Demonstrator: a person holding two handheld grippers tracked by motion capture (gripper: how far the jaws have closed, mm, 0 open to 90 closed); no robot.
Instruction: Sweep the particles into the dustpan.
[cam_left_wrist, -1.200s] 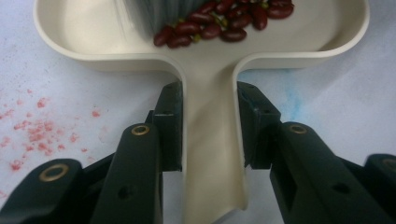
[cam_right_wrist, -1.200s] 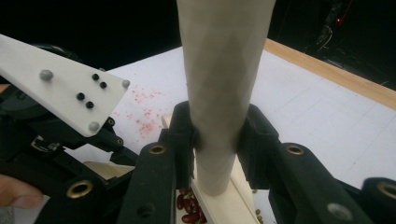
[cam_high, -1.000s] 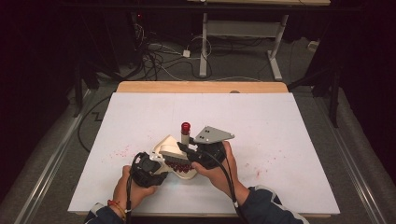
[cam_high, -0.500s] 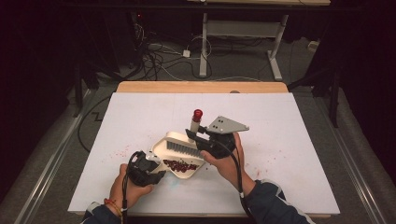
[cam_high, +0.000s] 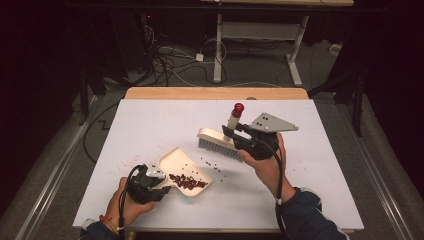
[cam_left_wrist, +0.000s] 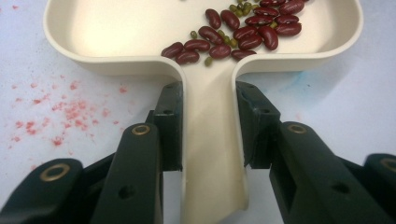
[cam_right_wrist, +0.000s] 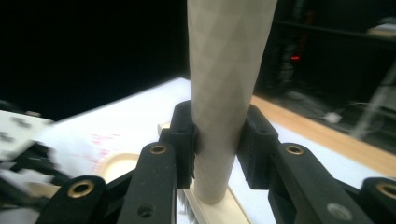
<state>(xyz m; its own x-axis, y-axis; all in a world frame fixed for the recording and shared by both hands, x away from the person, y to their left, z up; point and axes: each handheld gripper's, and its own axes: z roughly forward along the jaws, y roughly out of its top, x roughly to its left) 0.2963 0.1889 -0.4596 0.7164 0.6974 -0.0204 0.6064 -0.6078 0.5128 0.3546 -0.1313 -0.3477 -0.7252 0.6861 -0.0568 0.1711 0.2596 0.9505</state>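
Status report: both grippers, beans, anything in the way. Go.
Left gripper shut on dustpan handle. Right gripper shut on brush handle. Beans in pan; a few loose ahead.

Smooth cream plastic dustpan (cam_left_wrist: 116, 32), glossy beans (cam_left_wrist: 243, 28), faceted matt brush handle (cam_right_wrist: 224, 93)

I see a cream dustpan (cam_high: 182, 167) with dark red kidney beans (cam_left_wrist: 243, 32) and small green beans (cam_left_wrist: 208, 61), a cream brush (cam_high: 220, 142) with grey bristles and a red handle tip, black tongs (cam_left_wrist: 205, 121), and a white tabletop (cam_high: 150, 125) with faint red speckles and a light wooden far edge
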